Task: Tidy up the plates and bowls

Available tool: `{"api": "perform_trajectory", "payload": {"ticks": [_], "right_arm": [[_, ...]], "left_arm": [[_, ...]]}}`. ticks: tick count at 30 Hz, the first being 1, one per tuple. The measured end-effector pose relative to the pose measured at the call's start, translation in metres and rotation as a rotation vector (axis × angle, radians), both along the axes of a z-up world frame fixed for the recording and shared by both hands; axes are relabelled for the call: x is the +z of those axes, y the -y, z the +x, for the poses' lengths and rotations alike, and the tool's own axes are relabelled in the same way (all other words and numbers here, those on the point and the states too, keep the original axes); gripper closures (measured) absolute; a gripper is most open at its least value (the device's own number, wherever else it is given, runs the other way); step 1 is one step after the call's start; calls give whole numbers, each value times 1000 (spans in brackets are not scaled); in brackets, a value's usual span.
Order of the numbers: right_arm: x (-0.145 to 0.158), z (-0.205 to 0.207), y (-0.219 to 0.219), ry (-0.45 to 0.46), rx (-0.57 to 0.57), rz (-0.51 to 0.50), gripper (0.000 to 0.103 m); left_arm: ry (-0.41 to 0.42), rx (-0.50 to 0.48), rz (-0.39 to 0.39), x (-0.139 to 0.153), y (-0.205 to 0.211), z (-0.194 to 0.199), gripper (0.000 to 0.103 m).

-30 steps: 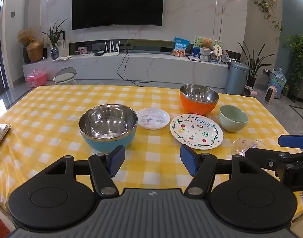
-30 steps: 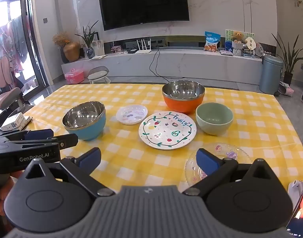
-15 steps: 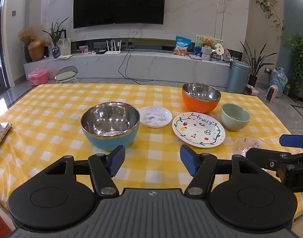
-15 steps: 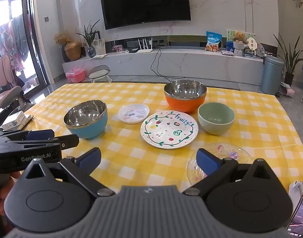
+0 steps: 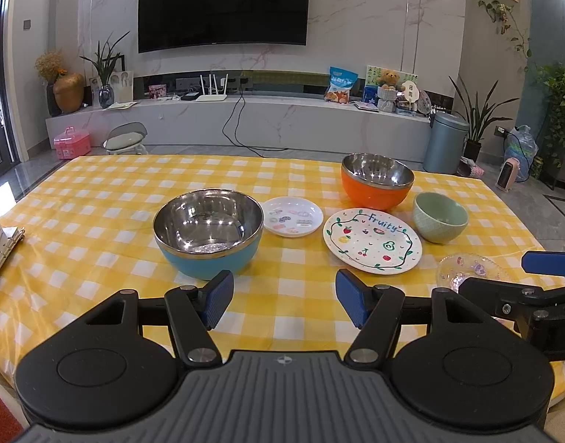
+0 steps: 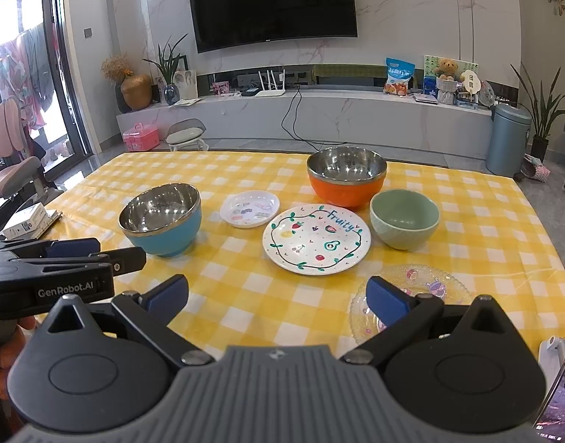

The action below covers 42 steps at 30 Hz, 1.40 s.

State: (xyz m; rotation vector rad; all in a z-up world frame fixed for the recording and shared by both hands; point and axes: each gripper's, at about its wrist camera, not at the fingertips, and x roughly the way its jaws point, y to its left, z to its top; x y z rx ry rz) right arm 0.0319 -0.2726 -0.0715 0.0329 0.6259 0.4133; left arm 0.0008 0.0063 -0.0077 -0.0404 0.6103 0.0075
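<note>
On the yellow checked table stand a blue steel bowl (image 5: 208, 234) (image 6: 160, 219), an orange steel bowl (image 5: 376, 181) (image 6: 347, 177), a green ceramic bowl (image 5: 440, 217) (image 6: 404, 219), a small white plate (image 5: 293, 216) (image 6: 249, 208), a "Fruity" plate (image 5: 372, 240) (image 6: 317, 239) and a clear glass plate (image 5: 467, 267) (image 6: 430, 288). My left gripper (image 5: 284, 302) is open and empty, just in front of the blue bowl. My right gripper (image 6: 277, 295) is open and empty, its right finger over the glass plate's near edge.
A binder with a box (image 6: 29, 219) lies at the table's left edge. An office chair (image 6: 13, 181) stands to the left. A TV console (image 5: 245, 118) and a grey bin (image 5: 445, 140) stand beyond the table.
Both grippers have drifted slightly; the dishes sit a touch lower and to the right in both views. The fingers' opening is unchanged.
</note>
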Motion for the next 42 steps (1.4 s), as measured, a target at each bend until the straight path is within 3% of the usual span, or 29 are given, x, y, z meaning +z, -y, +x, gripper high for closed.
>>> {"api": "perform_trajectory", "payload": {"ticks": [42], "right_arm": [[-4, 3, 0, -22, -16, -13, 3]], "left_arm": [[-21, 1, -7, -1, 2, -1, 28]]}}
